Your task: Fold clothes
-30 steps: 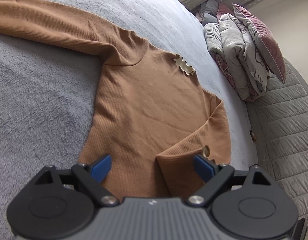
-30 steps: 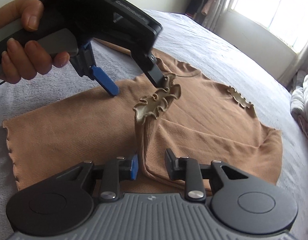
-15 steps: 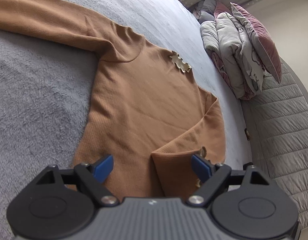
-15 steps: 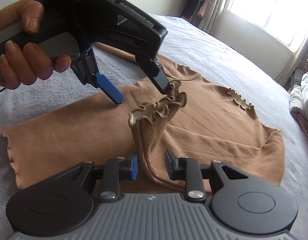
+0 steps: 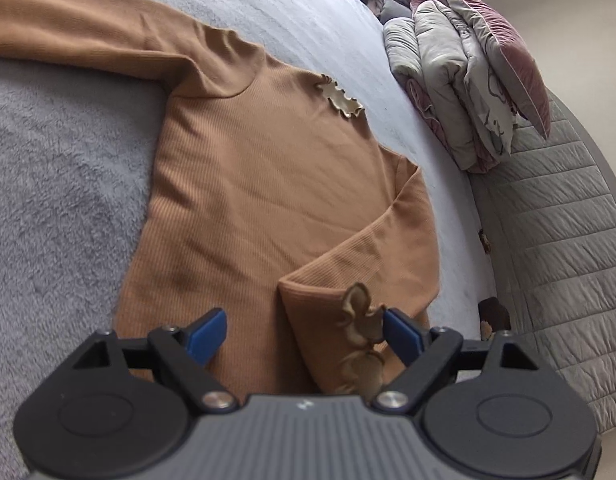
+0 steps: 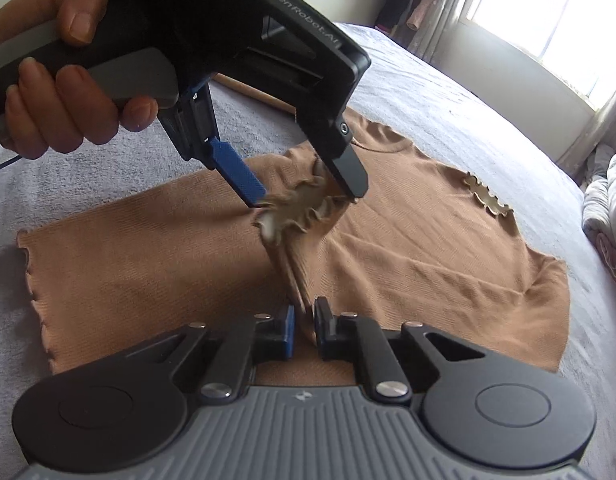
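sweater: tan ribbed knit sweater [image 5: 259,200] lies flat, front down or up I can't tell, on the grey fleece bed [image 5: 59,184]
left gripper: left gripper [image 5: 303,332] spread wide, frilled cuff [image 6: 303,208] sits between the blue pads, touching the far one; not clamped
right gripper: right gripper [image 6: 303,320] narrow, pinching the sleeve [image 6: 291,276] a little below the cuff, fabric lifted off the body
progress: early. One sleeve is brought in over the body panel, elbow fold shows in the left wrist view. Looks like a hand-off or re-grip at the cuff in hand
left to do: other sleeve [image 5: 79,32] lies stretched out straight across the bed; hem [image 6: 31,280] not folded up; no body fold yet
materials: thin fine-rib knit, soft, drapes limp; lettuce-edge frill on cuff, hem and neck [image 5: 340,100]; bed cover is fuzzy, likely grips the knit a bit
risk: cuff frill is floppy, may slip if the left gripper closes only on the edge
background: folded duvet and pink pillow stack [image 5: 468,80] at the far end of the bed, well apart
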Motion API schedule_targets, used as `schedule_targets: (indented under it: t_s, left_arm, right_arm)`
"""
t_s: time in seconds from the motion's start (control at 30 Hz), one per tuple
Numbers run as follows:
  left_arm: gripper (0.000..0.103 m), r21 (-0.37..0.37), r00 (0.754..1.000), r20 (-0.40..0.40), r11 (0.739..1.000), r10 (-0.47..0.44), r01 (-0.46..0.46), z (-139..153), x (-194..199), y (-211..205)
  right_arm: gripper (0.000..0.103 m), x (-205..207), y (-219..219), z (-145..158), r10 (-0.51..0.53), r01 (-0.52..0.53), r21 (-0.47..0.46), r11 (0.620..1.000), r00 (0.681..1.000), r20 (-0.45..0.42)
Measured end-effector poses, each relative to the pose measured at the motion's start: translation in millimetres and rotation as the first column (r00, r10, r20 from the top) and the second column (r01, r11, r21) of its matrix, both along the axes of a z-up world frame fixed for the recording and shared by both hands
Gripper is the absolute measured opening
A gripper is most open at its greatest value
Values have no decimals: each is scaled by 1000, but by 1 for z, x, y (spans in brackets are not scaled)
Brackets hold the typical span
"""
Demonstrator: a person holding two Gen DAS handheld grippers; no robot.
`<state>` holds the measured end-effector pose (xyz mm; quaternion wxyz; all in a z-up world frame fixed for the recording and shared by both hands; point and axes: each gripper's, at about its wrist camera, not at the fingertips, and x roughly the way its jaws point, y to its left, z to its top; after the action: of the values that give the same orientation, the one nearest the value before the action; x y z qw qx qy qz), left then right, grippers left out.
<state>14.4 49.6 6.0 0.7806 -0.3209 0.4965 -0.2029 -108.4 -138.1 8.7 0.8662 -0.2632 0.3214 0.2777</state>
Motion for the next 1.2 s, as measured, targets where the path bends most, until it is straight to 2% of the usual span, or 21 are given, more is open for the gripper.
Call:
schedule_targets:
  t_s: [0.03, 0.07, 0.1, 0.13, 0.2, 0.3, 0.47, 0.5, 0.57, 0.6, 0.67, 0.83, 0.93, 1.0, 1.07, 1.13, 1.2]
  left_arm:
    - [86, 0, 1000, -4, 1000, -1, 1, -1, 0, 0]
    - [85, 1, 1000, -12, 1000, -4, 4, -2, 1, -1]
    - [80, 1, 1000, -21, 1000, -8, 8, -4, 1, -1]
    - [72, 1, 999, -32, 1000, -14, 14, -5, 2, -2]
    - [68, 15, 999, -37, 1000, -25, 26, -6, 2, -4]
    - [64, 45, 999, -27, 998, -43, 44, -5, 2, -8]
    - [62, 81, 998, -15, 995, -62, 63, -5, 0, -12]
    - [57, 91, 998, -12, 994, -65, 65, -5, -1, -13]
    - [30, 115, 998, -6, 991, -65, 65, -4, -2, -14]
    - [8, 146, 999, 0, 989, -33, 33, -4, -5, -13]
    - [8, 218, 999, 32, 975, 30, -37, -2, -13, -11]
    - [7, 274, 991, 107, 955, 86, -112, 8, -37, -3]
    - [7, 244, 987, 112, 960, 116, -140, 9, -46, 10]
    - [7, 209, 986, 102, 967, 130, -149, 8, -46, 17]
    - [7, 212, 986, 94, 965, 135, -152, 6, -43, 19]
    - [7, 219, 988, 81, 964, 133, -148, 4, -42, 19]
    - [7, 216, 989, 70, 966, 128, -140, 2, -43, 18]
  right_arm:
    - [19, -1, -2, 1, -9, 9, -5, 1000, 1000, 2]
    - [31, -2, -6, 2, -25, 25, -11, 1000, 1000, 8]
    - [35, -2, -10, 2, -46, 46, -15, 999, 999, 18]
    - [37, -2, -15, 3, -67, 68, -19, 998, 997, 27]
    - [37, 2, -27, 3, -122, 124, -26, 992, 992, 43]
    - [39, 13, -50, -1, -219, 220, -17, 975, 974, 58]
    - [39, 39, -87, -15, -372, 373, 4, 928, 925, 71]
    - [39, 44, -94, -18, -396, 396, 7, 918, 915, 74]
    - [40, 55, -105, -22, -430, 431, 11, 902, 899, 87]
    - [40, 60, -110, -23, -444, 445, 12, 895, 891, 95]
    - [40, 71, -120, -26, -466, 468, 7, 883, 877, 116]
    - [41, 107, -141, -34, -502, 507, 6, 862, 851, 157]
    - [41, 121, -145, -37, -486, 491, 16, 871, 855, 182]
    - [41, 128, -140, -41, -447, 461, -12, 887, 866, 224]
    - [41, 131, -133, -44, -399, 431, -56, 901, 872, 282]
    - [39, 134, -131, -43, -377, 422, -78, 903, 866, 328]
    - [31, 136, -139, -37, -396, 438, -47, 898, 849, 351]
